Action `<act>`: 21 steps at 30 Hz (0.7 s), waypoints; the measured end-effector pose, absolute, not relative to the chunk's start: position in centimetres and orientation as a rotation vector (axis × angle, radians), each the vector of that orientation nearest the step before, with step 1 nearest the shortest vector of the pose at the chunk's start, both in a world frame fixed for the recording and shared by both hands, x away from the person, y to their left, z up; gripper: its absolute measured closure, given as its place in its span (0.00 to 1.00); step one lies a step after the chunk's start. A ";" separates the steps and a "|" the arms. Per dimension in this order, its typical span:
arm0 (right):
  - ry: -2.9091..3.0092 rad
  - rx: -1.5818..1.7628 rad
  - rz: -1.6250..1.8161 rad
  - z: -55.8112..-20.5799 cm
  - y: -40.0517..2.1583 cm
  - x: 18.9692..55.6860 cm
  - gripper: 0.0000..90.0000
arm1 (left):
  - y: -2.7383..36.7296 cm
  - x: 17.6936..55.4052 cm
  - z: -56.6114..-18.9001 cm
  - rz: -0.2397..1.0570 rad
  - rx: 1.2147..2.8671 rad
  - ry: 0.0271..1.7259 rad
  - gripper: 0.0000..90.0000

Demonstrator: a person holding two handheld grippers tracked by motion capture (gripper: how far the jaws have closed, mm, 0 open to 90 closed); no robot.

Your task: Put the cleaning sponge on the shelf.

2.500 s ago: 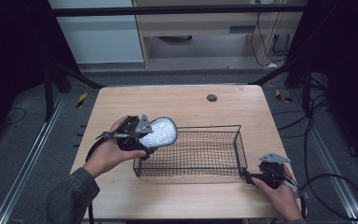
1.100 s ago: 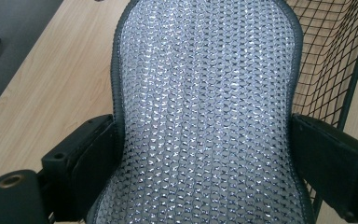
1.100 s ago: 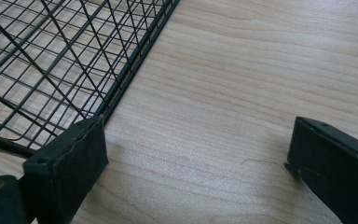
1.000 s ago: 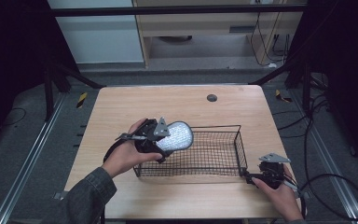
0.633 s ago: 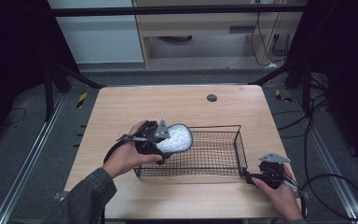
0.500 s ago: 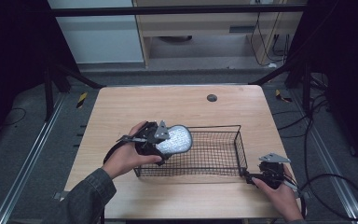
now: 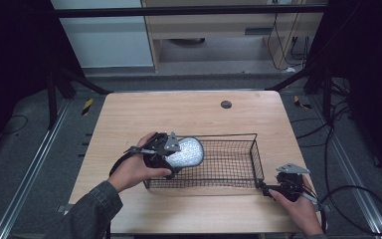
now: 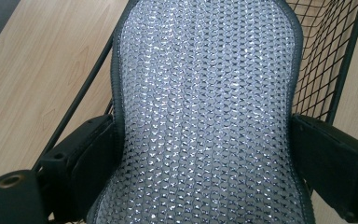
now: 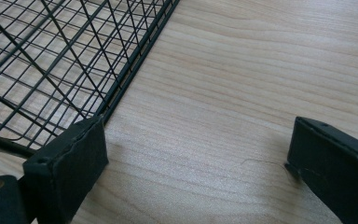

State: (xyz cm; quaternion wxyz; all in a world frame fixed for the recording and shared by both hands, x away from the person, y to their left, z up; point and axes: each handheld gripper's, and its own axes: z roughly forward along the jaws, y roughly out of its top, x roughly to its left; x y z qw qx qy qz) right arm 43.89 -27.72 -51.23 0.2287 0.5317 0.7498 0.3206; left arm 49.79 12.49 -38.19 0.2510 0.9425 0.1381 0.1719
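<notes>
Since two and a half seconds ago the left gripper (image 7: pixel 171 155) has carried its silvery beaded pad (image 7: pixel 186 152) from outside the wire basket (image 7: pixel 251 159) to over that basket's left end, where it is held above the rim; the right gripper (image 7: pixel 271 189) has kept its place at the basket's near right corner. Around the basket lies a dim room: a grey floor with metal rails (image 7: pixel 27 174) running well off to both sides, dark frame legs (image 7: pixel 54 84) beyond the far corners, a pale wall panel (image 7: pixel 102 40) and a wooden shelf unit (image 7: pixel 219 30) far behind, and loose black cables (image 7: pixel 358 199) on the floor to the basket's right. Under the basket is a light wood-grain table (image 7: pixel 179 112), bare apart from a small dark round disc (image 7: pixel 226 104) well beyond the basket's far rim. The basket itself is black wire mesh, long and shallow, sitting on the near half of the table. The pad, oval with a dark edge and a glittering bubbled face (image 8: pixel 205 116), is clamped between the left gripper's two black jaws, which press on its two long sides, its far end reaching over the basket's mesh. The right gripper, held in a hand (image 7: pixel 301 211) at the basket's near right, has its jaws spread wide with bare table (image 9: pixel 242 93) between them; one jaw sits just beside the basket's corner wire (image 9: pixel 121 88), whether touching it I cannot tell.
</notes>
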 end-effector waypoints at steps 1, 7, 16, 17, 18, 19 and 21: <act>2.064 1.464 0.883 -51.2 -27.7 43.9 0.06 | 12.5 49.8 -38.2 0.464 2.568 0.375 0.09; 2.064 1.464 0.883 -51.2 -27.7 43.9 0.06 | 12.4 49.8 -38.4 0.457 2.578 0.374 0.09; 2.065 1.463 0.883 -51.2 -27.7 43.9 0.06 | 12.5 50.1 -39.0 0.388 2.545 0.437 0.04; 2.065 1.464 0.883 -51.2 -27.7 43.9 0.06 | 12.5 50.1 -39.0 0.388 2.545 0.437 0.04; 2.065 1.464 0.883 -51.2 -27.7 43.9 0.06 | 12.6 50.1 -39.0 0.386 2.542 0.437 0.04; 2.065 1.464 0.883 -51.2 -27.7 43.9 0.06 | 12.6 50.1 -38.9 0.382 2.541 0.438 0.05; 2.064 1.464 0.883 -51.2 -27.7 43.9 0.06 | 12.7 50.1 -38.7 0.384 2.530 0.443 0.05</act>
